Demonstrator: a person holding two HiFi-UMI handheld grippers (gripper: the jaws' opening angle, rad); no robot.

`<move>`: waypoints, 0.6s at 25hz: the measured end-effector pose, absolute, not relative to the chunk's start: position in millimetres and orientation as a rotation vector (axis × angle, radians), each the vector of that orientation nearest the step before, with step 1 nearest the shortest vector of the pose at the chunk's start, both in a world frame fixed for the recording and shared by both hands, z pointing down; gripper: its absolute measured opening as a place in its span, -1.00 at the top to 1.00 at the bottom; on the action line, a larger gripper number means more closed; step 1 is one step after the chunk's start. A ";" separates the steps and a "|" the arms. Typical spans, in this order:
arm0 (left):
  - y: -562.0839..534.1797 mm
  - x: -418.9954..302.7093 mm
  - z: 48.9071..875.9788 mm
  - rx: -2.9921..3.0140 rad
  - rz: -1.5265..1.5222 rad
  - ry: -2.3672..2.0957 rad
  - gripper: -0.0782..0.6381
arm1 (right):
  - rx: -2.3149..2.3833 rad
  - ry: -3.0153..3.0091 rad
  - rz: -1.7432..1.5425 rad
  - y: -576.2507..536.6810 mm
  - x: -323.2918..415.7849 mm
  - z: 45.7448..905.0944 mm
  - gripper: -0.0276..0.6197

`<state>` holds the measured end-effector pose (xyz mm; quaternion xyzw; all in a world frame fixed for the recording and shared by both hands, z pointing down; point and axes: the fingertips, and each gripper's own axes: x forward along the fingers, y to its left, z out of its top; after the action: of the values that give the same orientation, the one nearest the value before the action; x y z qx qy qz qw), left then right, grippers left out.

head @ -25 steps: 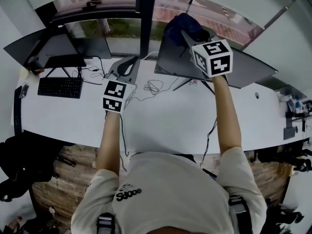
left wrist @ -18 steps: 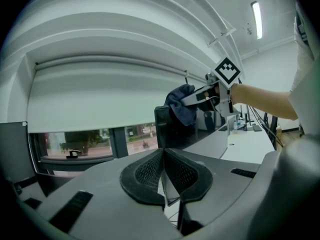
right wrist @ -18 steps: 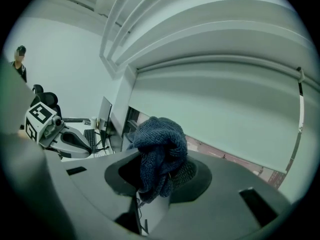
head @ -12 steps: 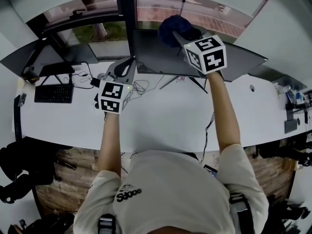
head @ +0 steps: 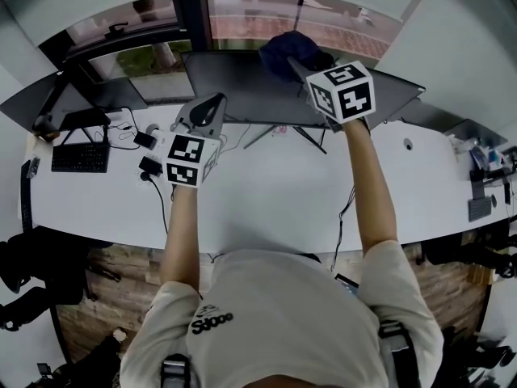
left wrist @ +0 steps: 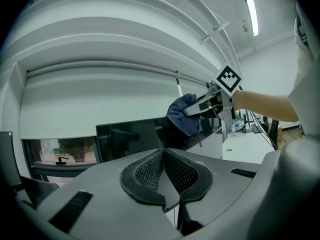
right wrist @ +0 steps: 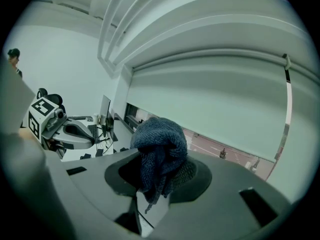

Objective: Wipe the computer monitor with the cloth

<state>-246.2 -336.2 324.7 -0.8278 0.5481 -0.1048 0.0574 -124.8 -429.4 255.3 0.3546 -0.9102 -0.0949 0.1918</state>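
Claw on the right (right wrist: 155, 179) is clamped tight on a bunched dark-blue knitted cloth (right wrist: 160, 144), which it holds up at the top edge of the wide dark monitor (head: 234, 87); whether the cloth actually touches the screen cannot be told. The left claw (left wrist: 164, 159) has its ribbed pads pressed together with nothing between them, and it is held lower, in front of the monitor's left part and above the white tabletop (head: 275, 200). Further left on that tabletop lies a black keyboard (head: 79, 157).
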 end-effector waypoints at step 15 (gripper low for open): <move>-355.0 -141.3 314.3 -2.520 -0.342 1.562 0.73 | 1.073 -2.547 -0.223 -447.1 -10.1 256.9 0.64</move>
<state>-141.3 -355.0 314.3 -0.8418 0.5216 -0.1144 0.0783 -10.1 -447.1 256.9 0.3805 -0.9030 -0.0791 0.1832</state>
